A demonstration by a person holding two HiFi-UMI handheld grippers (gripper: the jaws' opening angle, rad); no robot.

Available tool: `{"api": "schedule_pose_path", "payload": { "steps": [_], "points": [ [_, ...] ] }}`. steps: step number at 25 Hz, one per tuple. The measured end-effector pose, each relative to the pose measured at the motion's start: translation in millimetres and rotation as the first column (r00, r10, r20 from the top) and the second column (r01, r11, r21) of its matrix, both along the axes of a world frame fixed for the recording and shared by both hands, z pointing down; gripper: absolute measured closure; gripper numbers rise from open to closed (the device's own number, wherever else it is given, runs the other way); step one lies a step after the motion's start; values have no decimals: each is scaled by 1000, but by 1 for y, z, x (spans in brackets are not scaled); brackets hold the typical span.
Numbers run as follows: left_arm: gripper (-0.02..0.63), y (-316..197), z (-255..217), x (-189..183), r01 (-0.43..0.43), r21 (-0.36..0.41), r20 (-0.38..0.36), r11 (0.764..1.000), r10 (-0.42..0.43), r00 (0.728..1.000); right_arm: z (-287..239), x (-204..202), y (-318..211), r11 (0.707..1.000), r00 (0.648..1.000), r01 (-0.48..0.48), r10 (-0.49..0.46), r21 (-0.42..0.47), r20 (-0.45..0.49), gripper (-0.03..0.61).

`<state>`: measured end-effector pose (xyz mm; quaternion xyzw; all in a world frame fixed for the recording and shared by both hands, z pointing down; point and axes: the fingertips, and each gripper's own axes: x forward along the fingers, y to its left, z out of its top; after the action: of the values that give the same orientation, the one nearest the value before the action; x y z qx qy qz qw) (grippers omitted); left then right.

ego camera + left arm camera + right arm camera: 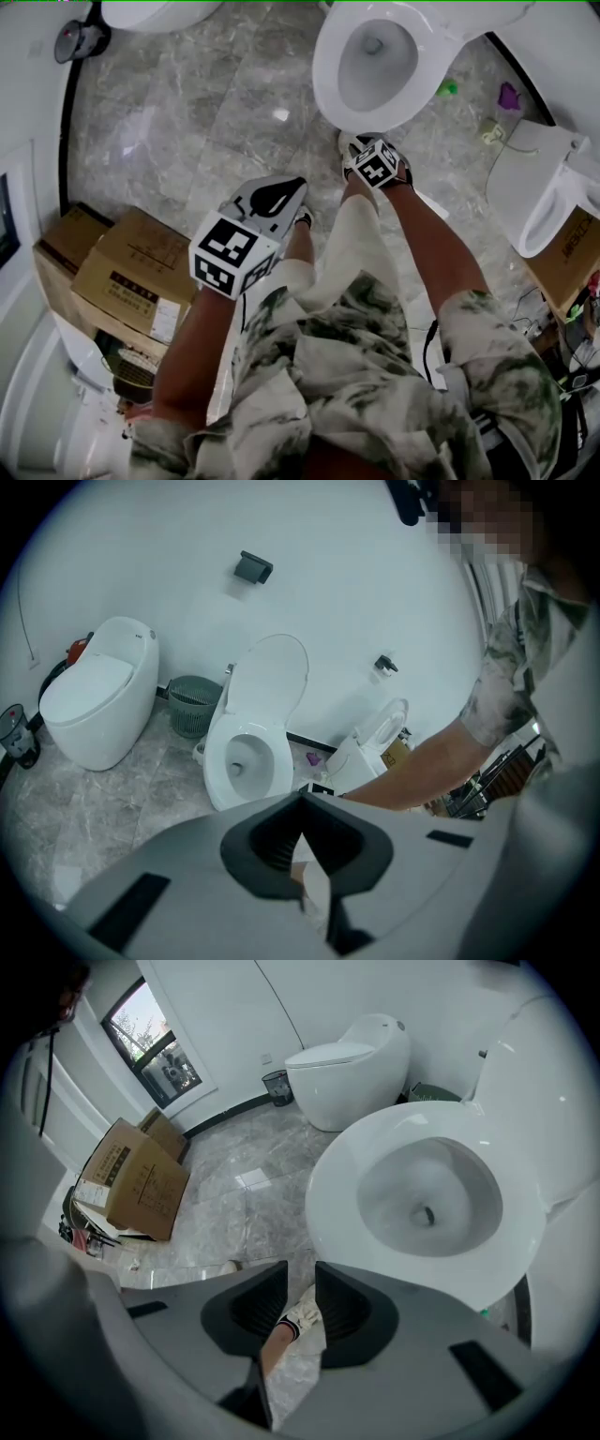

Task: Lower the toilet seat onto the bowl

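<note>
The left gripper [300, 801] has its jaws closed tip to tip with nothing between them; the right gripper [301, 1276] has its jaws open on a narrow gap that holds nothing, and through that gap only the person's shoe [305, 1316] and the marble floor [244, 1185] show below. Just ahead of the right jaws, close but not touching, is the front rim of the toilet bowl [375, 1251]; it holds a shallow pool of water round a dark drain hole [427, 1215]. Beyond the bowl an upright white panel [539, 1091] stands raised at its back; whether this is the seat, the lid or both I cannot tell, nor whether the broad white ring on the bowl is bare rim or a seat already down. From the left jaws the same bowl lies ahead and slightly left, well apart. Left of the right jaws sit two closed cardboard boxes [141, 1190], contents hidden. Farther ahead stands a closed egg-shaped toilet [352, 1068], with a small dark bin [275, 1085] by the wall beyond it; a green slatted basket [192, 703] stands between the two toilets, its inside too small to make out. A third toilet [375, 742] with a raised ring lies ahead and right of the left jaws, partly hidden by the person's forearm; three toilets in all.
</note>
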<state>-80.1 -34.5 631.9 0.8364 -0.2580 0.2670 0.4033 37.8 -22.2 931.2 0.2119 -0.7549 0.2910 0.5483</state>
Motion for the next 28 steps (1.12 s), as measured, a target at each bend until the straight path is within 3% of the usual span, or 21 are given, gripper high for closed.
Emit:
{"api": "schedule_pose_path", "payload": {
  "steps": [6,12,15,19,22,28],
  "points": [
    [591,18,-38,-6,-7,15,-64,1000,8,998,-69,8,35,996,996,-84,82,42,46,486],
    [591,40,-85,-17,-48,90,-114,995,58,992,-160,12,61,967,974,-215,202,139,97,504],
    [591,61,-113,-18,-81,140,-136,987,100,986,-216,7,86,945,958,-268,242,186,152,516],
    [591,101,-139,-18,-177,199,-137,964,206,969,-305,-6,135,897,910,-380,319,225,265,528],
    [591,121,-151,-21,-187,208,-126,960,216,968,-361,-10,168,886,901,-389,308,254,306,537],
    [591,168,-189,-30,-105,235,-145,966,142,979,-443,-9,212,859,880,-402,268,316,391,555]
  ]
}}
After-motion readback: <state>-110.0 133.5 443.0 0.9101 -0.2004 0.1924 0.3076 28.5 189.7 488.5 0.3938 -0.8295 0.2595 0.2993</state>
